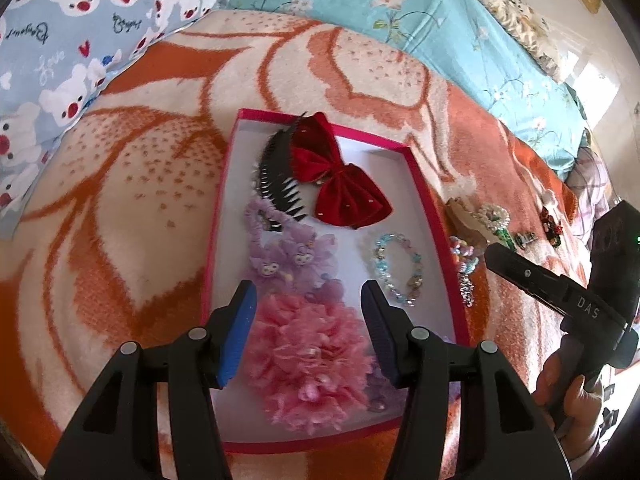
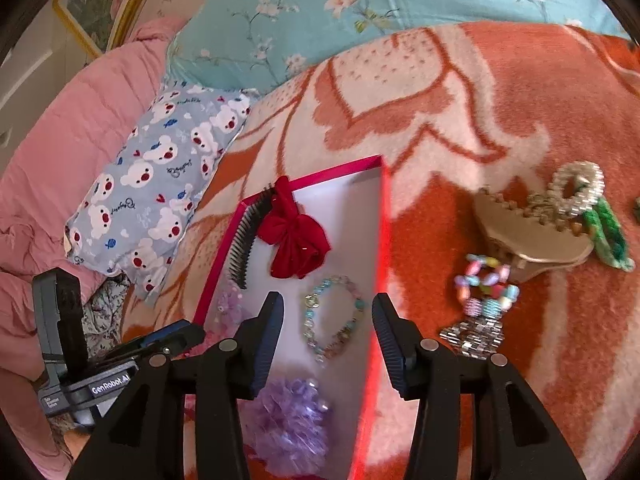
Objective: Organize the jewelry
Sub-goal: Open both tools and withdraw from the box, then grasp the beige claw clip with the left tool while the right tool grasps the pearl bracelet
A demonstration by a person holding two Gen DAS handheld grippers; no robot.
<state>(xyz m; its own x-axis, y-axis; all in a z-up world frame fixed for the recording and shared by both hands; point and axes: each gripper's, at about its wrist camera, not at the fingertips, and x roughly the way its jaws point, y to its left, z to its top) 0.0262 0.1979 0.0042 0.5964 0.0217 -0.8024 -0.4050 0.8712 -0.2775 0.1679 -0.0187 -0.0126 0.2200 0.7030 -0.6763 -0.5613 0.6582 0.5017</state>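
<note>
A shallow pink-rimmed box (image 1: pixel 416 184) with a white floor lies on the bed. In it are a red bow (image 1: pixel 336 176), a black comb clip (image 1: pixel 276 172), purple hair ties (image 1: pixel 288 256), a pink fluffy flower (image 1: pixel 308 356) and a blue bead bracelet (image 1: pixel 396 268). My left gripper (image 1: pixel 308 300) is open and empty above the pink flower. My right gripper (image 2: pixel 328 320) is open and empty over the bracelet (image 2: pixel 332 320) inside the box (image 2: pixel 380 248). On the blanket to the right lie a beige claw clip (image 2: pixel 520 236), a colourful bead bracelet (image 2: pixel 486 284), a silver bracelet (image 2: pixel 472 338) and a pearl ring piece (image 2: pixel 578 188).
An orange and cream blanket (image 1: pixel 160 184) covers the bed. A bear-print pillow (image 2: pixel 160 176) lies to the left, a teal floral quilt (image 2: pixel 360 8) at the back and a pink quilt (image 2: pixel 60 140) far left. More small trinkets (image 1: pixel 548 224) lie at the blanket's right edge.
</note>
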